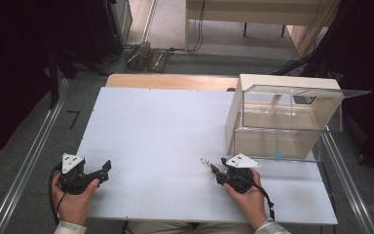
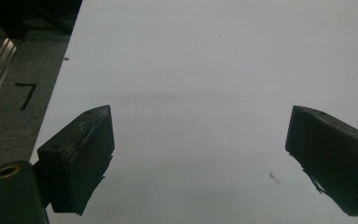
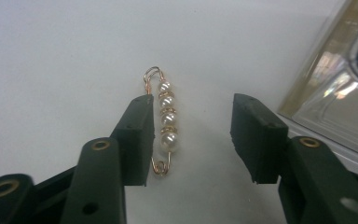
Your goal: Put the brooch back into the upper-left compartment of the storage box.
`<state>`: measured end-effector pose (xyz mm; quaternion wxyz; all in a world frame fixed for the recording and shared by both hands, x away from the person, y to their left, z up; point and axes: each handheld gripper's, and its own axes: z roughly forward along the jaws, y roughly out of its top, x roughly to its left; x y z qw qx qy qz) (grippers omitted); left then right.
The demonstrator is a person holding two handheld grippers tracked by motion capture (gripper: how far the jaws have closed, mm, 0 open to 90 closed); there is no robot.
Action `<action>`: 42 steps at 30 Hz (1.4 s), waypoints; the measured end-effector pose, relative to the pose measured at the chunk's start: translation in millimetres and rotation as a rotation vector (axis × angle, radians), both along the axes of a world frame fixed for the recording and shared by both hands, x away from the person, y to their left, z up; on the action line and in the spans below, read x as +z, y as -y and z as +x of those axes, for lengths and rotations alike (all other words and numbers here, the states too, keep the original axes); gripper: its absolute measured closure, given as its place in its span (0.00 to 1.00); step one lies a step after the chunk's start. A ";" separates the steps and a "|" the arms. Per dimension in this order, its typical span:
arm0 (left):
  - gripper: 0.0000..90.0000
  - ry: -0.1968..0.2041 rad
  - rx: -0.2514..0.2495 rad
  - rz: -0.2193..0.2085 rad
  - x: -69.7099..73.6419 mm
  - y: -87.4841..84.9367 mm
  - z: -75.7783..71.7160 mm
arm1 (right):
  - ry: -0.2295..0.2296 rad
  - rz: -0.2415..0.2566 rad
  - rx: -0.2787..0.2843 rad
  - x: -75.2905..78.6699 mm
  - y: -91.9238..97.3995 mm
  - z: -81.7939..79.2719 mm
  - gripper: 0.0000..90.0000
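A gold pin with several pearls [image 3: 166, 122] lies on the white table between the jaws of my right gripper [image 3: 193, 135], close against the left jaw. The jaws stand apart, so this gripper is open. From above, the pin [image 1: 206, 163] shows just left of the right gripper [image 1: 216, 168], near the clear box. My left gripper [image 1: 106, 169] rests at the table's front left corner. Its jaws are wide apart over bare table [image 2: 200, 144], with nothing between them.
A clear plastic box [image 1: 285, 122] with a white side wall stands at the right back of the white table [image 1: 165, 136]. Its corner [image 3: 340, 93] shows just right of the right gripper. Metal rails run along the floor on both sides.
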<state>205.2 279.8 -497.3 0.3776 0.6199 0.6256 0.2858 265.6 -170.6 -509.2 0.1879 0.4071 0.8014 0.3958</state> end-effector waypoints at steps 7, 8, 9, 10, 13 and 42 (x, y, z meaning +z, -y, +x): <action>0.08 0.000 -0.003 -0.002 -0.1 -0.3 0.0 | -0.013 -0.026 0.015 -1.4 -5.7 3.5 0.66; 0.08 -0.001 -0.002 -0.002 -0.1 -0.2 0.0 | -0.019 -0.027 0.016 -1.5 -6.0 4.1 0.67; 0.08 -0.001 -0.004 -0.002 -0.1 -0.2 0.1 | -0.025 -0.028 0.019 -1.7 -6.5 4.6 0.67; 0.08 0.000 -0.005 -0.001 -0.1 0.0 0.2 | -0.029 -0.028 0.021 -1.9 -6.6 5.0 0.68; 0.09 -0.001 -0.006 -0.003 -0.1 0.0 0.1 | -0.046 -0.036 0.029 -2.7 -7.8 6.1 0.71; 0.12 0.007 -0.002 -0.011 0.8 -1.4 -1.2 | -0.028 -0.043 0.064 -1.6 -11.0 3.7 0.86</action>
